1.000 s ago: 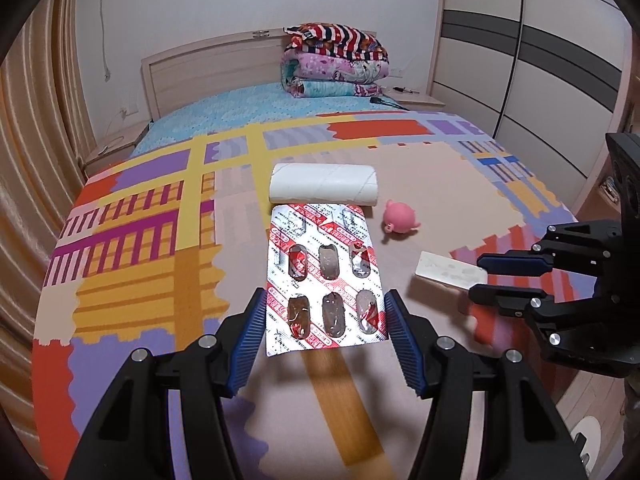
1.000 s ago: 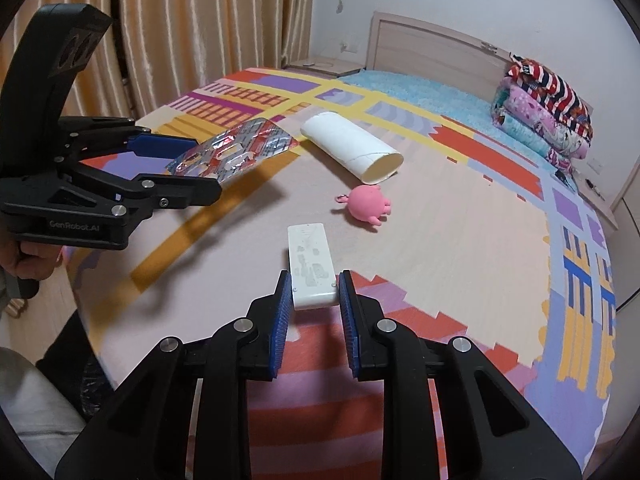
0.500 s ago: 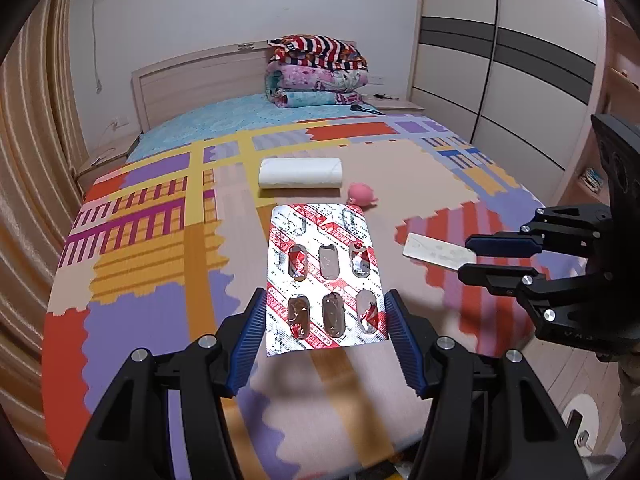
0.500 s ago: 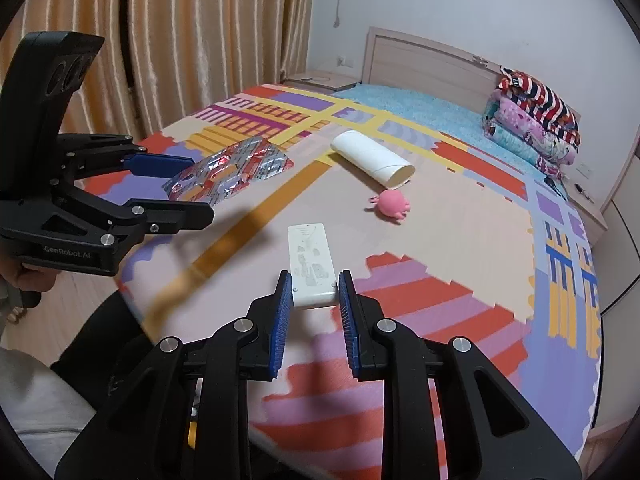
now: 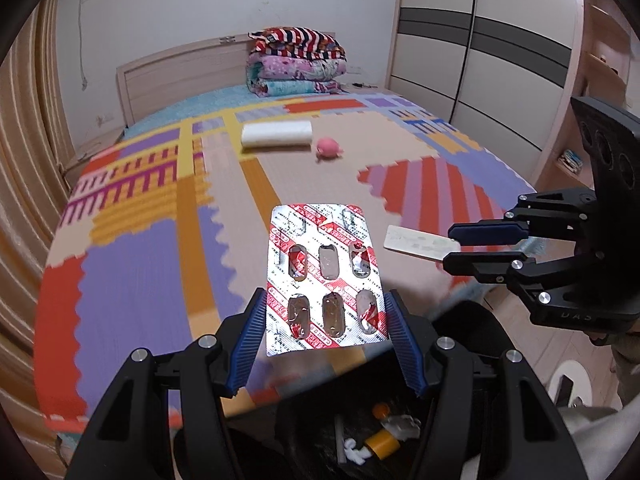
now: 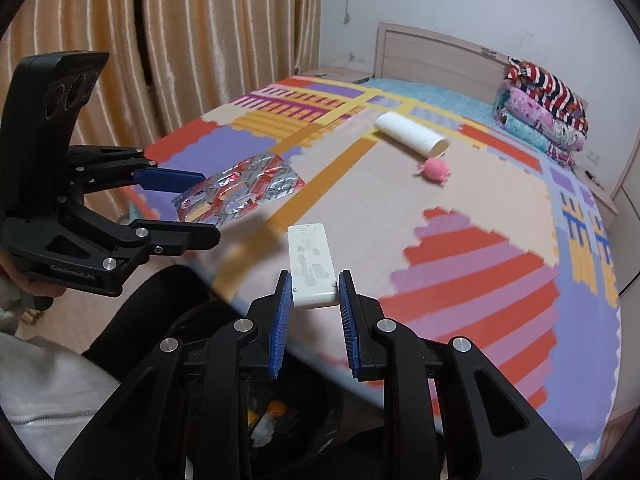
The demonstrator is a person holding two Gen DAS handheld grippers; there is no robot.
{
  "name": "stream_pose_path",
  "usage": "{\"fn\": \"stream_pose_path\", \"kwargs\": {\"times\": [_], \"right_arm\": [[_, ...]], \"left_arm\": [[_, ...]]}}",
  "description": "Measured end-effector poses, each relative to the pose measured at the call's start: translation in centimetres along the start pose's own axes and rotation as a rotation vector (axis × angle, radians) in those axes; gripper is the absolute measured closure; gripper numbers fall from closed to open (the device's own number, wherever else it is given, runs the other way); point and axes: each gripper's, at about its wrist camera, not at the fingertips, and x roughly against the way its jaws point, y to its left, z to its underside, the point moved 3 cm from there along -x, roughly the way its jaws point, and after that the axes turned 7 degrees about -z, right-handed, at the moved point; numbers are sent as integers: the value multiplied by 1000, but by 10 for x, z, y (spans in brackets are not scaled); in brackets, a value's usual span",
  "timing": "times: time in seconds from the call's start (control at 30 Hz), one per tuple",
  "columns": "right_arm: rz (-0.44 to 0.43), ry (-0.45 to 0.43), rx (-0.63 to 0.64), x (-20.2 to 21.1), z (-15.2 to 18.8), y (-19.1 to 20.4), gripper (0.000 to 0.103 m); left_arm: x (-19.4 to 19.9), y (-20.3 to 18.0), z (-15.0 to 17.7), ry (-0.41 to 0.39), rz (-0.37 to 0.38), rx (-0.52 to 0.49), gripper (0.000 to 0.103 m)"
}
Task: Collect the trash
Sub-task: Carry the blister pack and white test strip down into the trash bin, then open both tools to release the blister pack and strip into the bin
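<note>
My left gripper (image 5: 326, 320) is shut on a used red and silver pill blister pack (image 5: 325, 278), held flat above a black trash bin (image 5: 372, 436). The pack also shows in the right wrist view (image 6: 240, 192). My right gripper (image 6: 312, 300) is shut on a flat white plastic strip (image 6: 312, 268), also over the bin (image 6: 264, 416). The strip shows in the left wrist view (image 5: 420, 242) between the right gripper's fingers (image 5: 486, 234). Both are off the foot edge of the bed.
A white cardboard tube (image 5: 277, 135) and a small pink toy (image 5: 329, 148) lie on the patterned bed mat (image 5: 140, 240). Folded blankets (image 5: 296, 62) sit at the headboard. A wardrobe (image 5: 480, 60) stands on the right, curtains (image 6: 180, 40) on the left.
Both grippers have pulled back from the bed with their items and now hang past its foot edge over the trash bin, which has come into view below.
</note>
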Motion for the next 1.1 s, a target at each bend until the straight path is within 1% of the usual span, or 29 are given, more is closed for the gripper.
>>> {"fn": "stream_pose_path", "kwargs": {"times": [0.27, 0.4, 0.5, 0.63, 0.83, 1.0, 1.1], "right_arm": [[-42, 38, -1, 0, 28, 22, 79], [-70, 58, -7, -4, 39, 31, 79], [-92, 89, -8, -10, 49, 38, 79], [-107, 149, -10, -27, 65, 44, 79], [-119, 232, -36, -54, 88, 43, 79], [-118, 301, -68, -80, 104, 34, 79], [-121, 338, -91, -93, 113, 30, 79]], "left_arm": [[14, -13, 32, 25, 22, -30, 46], [18, -21, 47, 53, 40, -52, 46], [16, -25, 60, 85, 70, -58, 46], [4, -28, 79, 152, 106, -56, 46], [-27, -32, 108, 269, 132, -56, 46], [-54, -34, 121, 339, 142, -54, 46], [-73, -33, 130, 389, 136, -55, 46]]}}
